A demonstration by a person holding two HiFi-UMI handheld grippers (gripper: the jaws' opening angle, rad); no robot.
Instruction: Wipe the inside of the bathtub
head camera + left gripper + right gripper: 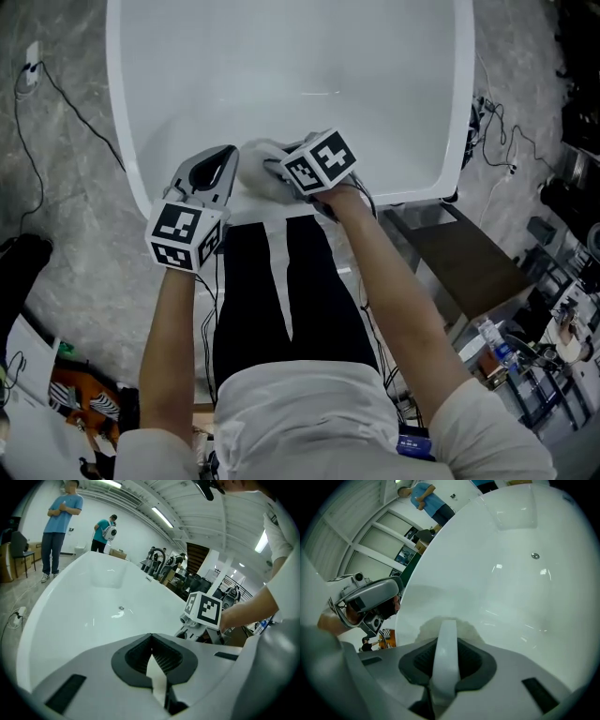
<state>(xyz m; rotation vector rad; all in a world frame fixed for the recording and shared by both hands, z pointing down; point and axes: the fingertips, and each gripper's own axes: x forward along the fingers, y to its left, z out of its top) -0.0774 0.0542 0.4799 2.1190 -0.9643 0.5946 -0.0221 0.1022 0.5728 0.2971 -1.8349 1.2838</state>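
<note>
Wipe barely begun, we judge; R hand-held gripper (281,172) clamps cloth (255,161) at near end of bathtub (131,173); L hand-held gripper (223,161) jaws narrow, apparently empty; next: press cloth down, sweep inside.

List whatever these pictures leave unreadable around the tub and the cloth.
- Bathtub far end: cut off by the head view's top edge.
- Cloth: partly covered in the head view by the right gripper; the right gripper view shows only a grey bulge.
- Round fitting: too small in both gripper views to tell drain from overflow.
- Clutter at the head view's right: too small to name.
</note>
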